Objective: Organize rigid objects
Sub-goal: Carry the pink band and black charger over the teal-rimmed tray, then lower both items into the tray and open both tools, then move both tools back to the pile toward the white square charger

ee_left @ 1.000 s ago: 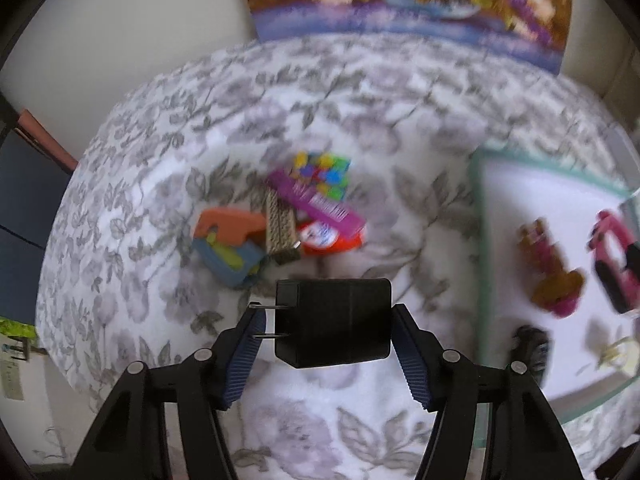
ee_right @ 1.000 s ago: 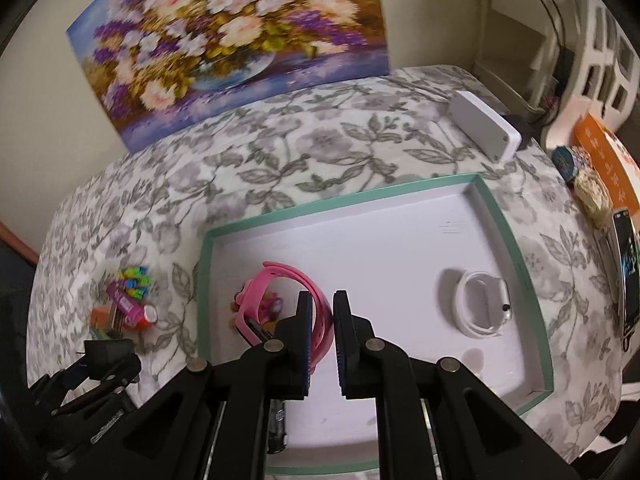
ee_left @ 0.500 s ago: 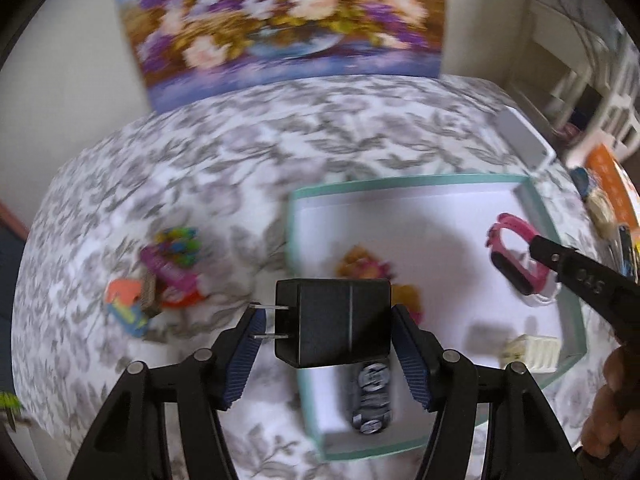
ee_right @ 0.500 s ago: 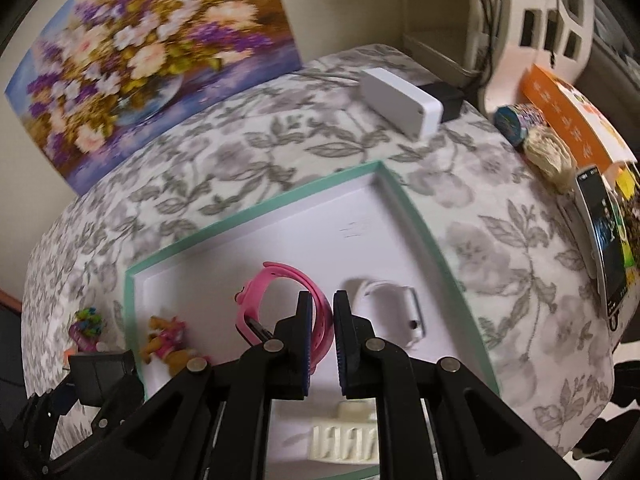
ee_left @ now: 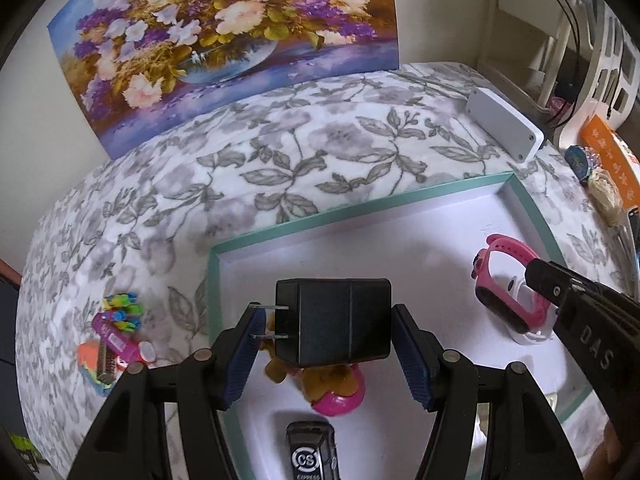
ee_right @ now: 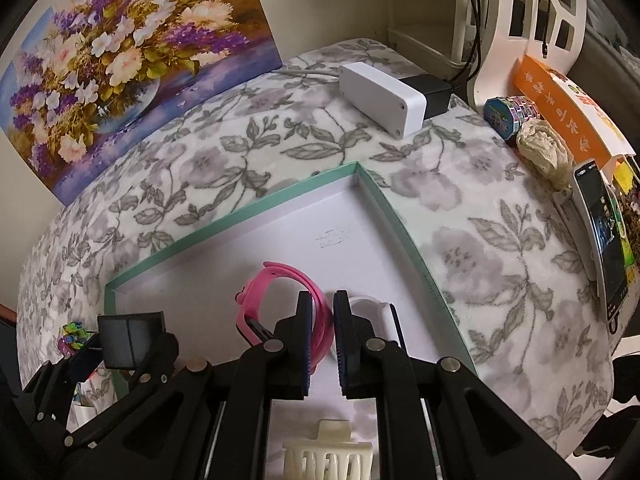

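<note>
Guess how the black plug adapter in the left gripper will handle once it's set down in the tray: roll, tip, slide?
The black plug adapter looks boxy and flat-faced, so it probably won't roll. Its two metal prongs jut toward one of the fingers, so it may rock if it lands on them. The hard shell and the smooth white tray floor suggest it could slide when nudged.

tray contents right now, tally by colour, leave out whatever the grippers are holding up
pink: 1, the toy figure's base
white: 1, the case beside the watch
cream: 1, the hair clip
black: 1, the toy car
total: 4 lying in the tray
</note>
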